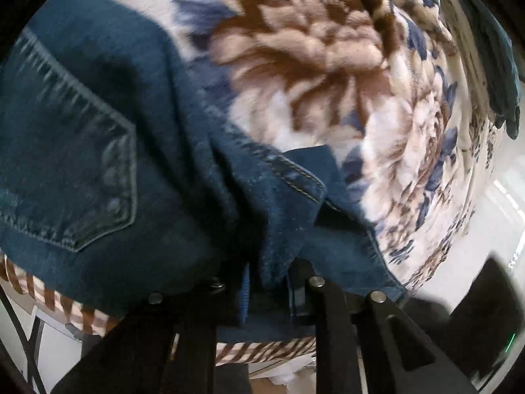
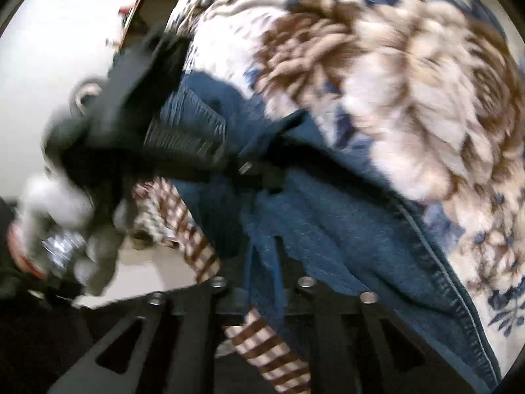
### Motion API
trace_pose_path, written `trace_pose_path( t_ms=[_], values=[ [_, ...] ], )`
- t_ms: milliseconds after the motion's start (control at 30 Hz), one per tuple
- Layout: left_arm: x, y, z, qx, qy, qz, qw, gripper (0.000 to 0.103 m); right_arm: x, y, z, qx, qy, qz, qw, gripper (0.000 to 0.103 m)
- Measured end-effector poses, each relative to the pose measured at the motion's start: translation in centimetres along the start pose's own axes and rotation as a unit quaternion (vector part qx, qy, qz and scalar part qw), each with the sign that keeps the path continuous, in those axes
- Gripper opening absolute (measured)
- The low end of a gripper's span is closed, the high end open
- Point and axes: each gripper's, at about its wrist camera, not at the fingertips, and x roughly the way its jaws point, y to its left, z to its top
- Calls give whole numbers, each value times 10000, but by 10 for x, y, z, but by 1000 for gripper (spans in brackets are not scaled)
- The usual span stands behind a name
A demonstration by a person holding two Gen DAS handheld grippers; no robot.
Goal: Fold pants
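Dark blue jeans (image 1: 98, 151) lie on a floral blanket (image 1: 311, 65), back pocket showing at the left. In the left wrist view my left gripper (image 1: 269, 289) is shut on a bunched fold of denim near the bed's edge. In the right wrist view the jeans (image 2: 344, 229) run from the middle to the lower right. A strip of denim hangs between the fingers of my right gripper (image 2: 262, 289), which stand apart with a gap beside the cloth. The left gripper (image 2: 210, 131) shows blurred at the upper left, clamped on the jeans' edge.
The blanket has a brown-and-white checked border (image 1: 49, 292) at the bed's edge (image 2: 197, 246), with pale floor (image 1: 475, 262) below. A white garment (image 1: 459, 32) and a dark green one (image 1: 492, 49) lie at the far right. A black object (image 1: 485, 312) stands on the floor.
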Motion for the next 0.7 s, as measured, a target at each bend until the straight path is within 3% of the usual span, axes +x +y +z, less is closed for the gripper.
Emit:
trace_pose_path(
  t_ms=[33, 67, 133, 233, 333, 367, 400, 433, 500, 600, 700],
  values=[
    [1, 1, -3, -13, -17, -7, 10000, 14, -6, -12, 4, 211, -72, 109, 9997, 58],
    [1, 2, -5, -4, -43, -3, 10000, 14, -10, -23, 7, 398, -84, 272, 9988, 67],
    [-1, 6, -4, -58, -78, -59, 9999, 14, -6, -45, 16, 691, 49, 706, 9951, 67],
    [-10, 10, -7, -115, -143, -148, 9997, 14, 21, -64, 29, 812, 691, 1099, 9882, 67],
    [-20, 10, -10, -66, -180, -277, 9994, 14, 54, -60, 31, 612, 1459, 1672, 9731, 66],
    [-28, 14, -10, -53, -176, -344, 9992, 16, 59, -55, 30, 491, 1550, 1657, 9727, 55],
    [-38, 20, -13, -52, -225, -436, 9988, 17, 65, -47, 28, 373, 1608, 1667, 9721, 30],
    [-45, 21, -17, -29, -265, -488, 9985, 17, 67, -45, 28, 377, 1574, 1617, 9735, 22],
    [-59, 26, -20, 7, -441, -639, 9970, 18, 64, -48, 26, 798, 1361, 1053, 9818, 10],
    [-77, 36, -21, 90, -787, -553, 9953, 18, 37, -53, 19, 1303, 723, 702, 9863, 6],
    [-77, 53, -14, -34, -884, -301, 9956, 18, 8, -72, 10, 2070, 148, 752, 9753, 6]
  ],
)
